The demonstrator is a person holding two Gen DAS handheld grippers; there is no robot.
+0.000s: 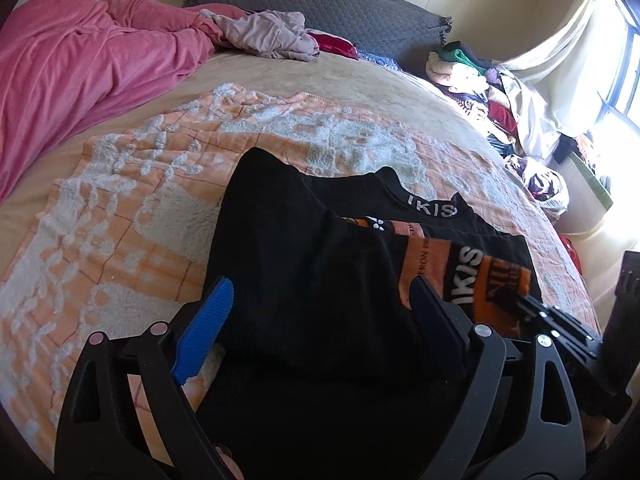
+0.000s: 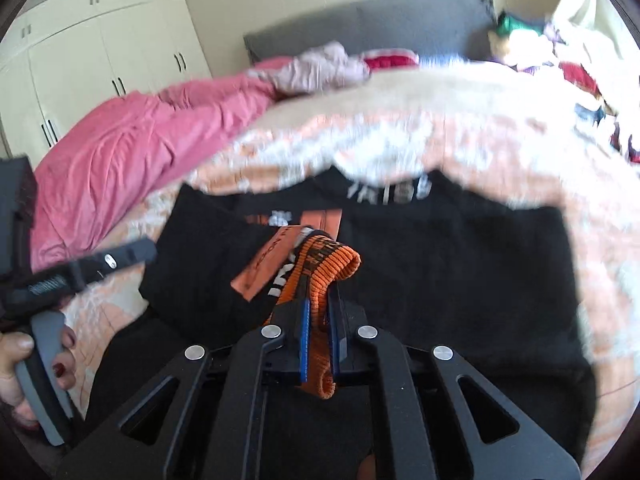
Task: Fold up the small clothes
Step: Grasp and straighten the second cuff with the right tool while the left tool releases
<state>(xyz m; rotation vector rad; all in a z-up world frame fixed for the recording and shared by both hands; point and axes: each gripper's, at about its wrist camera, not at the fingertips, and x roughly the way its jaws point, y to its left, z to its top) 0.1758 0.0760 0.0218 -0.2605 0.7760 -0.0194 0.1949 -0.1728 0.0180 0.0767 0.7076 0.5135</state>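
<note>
Right wrist view: right gripper [image 2: 318, 312] jaws clamp the orange cuff [image 2: 332, 264]; left gripper [image 1: 320, 292] jaws gape.

Black garment [image 1: 304, 264] with orange-and-black ribbed cuff [image 2: 328, 264] (white lettering at its collar) lies on a peach-and-white floral blanket [image 1: 120, 208], a pink quilt [image 1: 80, 72] beyond the blanket.

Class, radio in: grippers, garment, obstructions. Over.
Left gripper open over black garment. Right gripper shut on orange cuff. Nothing blocking the fold.

A home bedroom — a wide beige-covered bed [image 1: 360, 76] with grey quilted pillows [image 1: 340, 12], a rumpled pink duvet [image 1: 80, 68] and cream built-in wardrobes [image 2: 108, 48].
</note>
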